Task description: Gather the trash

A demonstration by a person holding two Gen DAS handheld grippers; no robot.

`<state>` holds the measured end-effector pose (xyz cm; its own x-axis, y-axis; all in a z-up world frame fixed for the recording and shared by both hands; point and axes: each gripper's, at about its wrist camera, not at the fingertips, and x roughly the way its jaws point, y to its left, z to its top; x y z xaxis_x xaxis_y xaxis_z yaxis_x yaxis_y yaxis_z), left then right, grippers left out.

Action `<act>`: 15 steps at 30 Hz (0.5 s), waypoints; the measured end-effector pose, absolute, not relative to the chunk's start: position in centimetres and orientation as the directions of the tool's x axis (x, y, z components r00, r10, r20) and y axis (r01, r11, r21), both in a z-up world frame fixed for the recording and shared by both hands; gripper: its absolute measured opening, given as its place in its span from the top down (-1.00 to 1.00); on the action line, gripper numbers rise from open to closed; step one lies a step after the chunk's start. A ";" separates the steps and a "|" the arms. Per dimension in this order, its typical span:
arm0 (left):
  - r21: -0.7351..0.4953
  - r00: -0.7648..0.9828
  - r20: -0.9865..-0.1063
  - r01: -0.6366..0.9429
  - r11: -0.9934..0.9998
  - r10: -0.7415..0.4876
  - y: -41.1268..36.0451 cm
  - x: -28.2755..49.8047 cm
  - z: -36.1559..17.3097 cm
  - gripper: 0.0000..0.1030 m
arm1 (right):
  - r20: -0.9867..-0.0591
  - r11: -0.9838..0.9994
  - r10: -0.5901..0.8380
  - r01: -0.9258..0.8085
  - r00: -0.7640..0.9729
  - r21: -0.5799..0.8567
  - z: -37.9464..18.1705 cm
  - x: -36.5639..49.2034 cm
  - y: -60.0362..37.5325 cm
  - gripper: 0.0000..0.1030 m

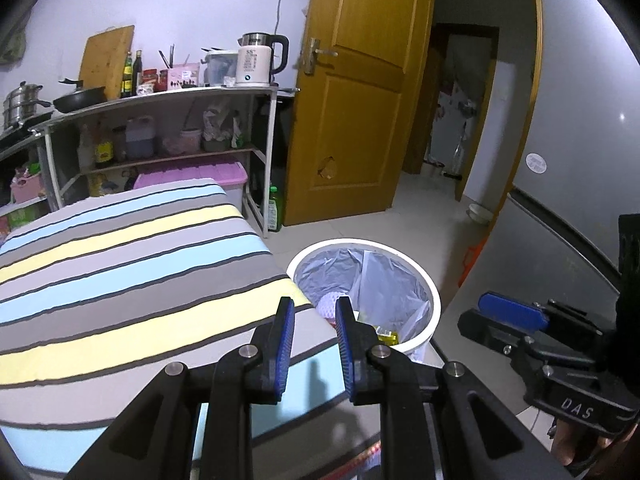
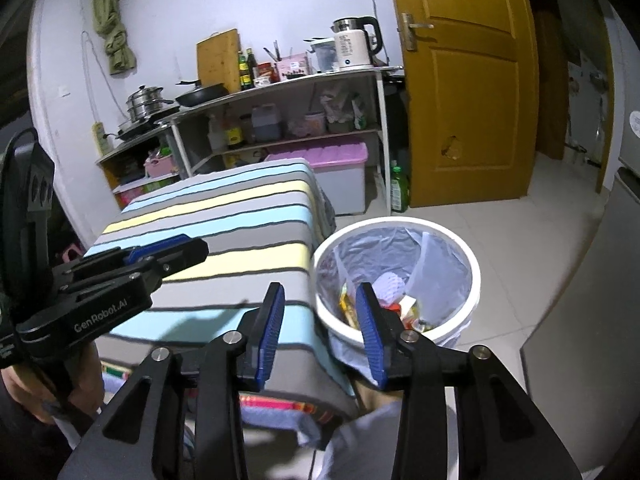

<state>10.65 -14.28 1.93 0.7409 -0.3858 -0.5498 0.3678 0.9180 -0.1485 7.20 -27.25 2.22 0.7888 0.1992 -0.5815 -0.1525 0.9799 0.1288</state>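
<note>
Meanwhile, your striped desk (image 1: 132,264) fills the frame's left with no trash showing on it. At lower centre the white bin (image 2: 474,276), lined with a bag, holds wrappers (image 2: 408,308). Your left gripper (image 1: 311,344) and right gripper (image 2: 320,332) hang with jaws apart, empty; swinging low could tip that bin.

Bin (image 2: 472,280): white, round, clear-lined, on the tiled floor, holding mixed wrappers (image 2: 404,308). Striped table (image 2: 224,240) touching the bin's left side; right gripper (image 2: 320,332) in front of the bin, jaws parted and empty, its right finger overlapping the bin's near rim. Left gripper (image 2: 160,256) left of the bin, over the table; shelf (image 2: 280,120) and door (image 2: 468,92) beyond the bin.
</note>
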 end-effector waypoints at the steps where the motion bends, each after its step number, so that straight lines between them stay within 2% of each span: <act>1: -0.144 0.746 -0.548 0.363 0.921 -0.380 -14.1 10.3 2.0 0.61 | -0.579 0.980 0.200 -0.158 0.791 0.122 2.2 6.9 -27.0 0.24; 15: -0.127 0.775 -0.547 0.296 0.947 -0.316 -12.3 6.6 1.0 0.61 | -0.571 0.983 0.179 -0.168 0.801 0.073 1.4 4.5 -25.9 0.23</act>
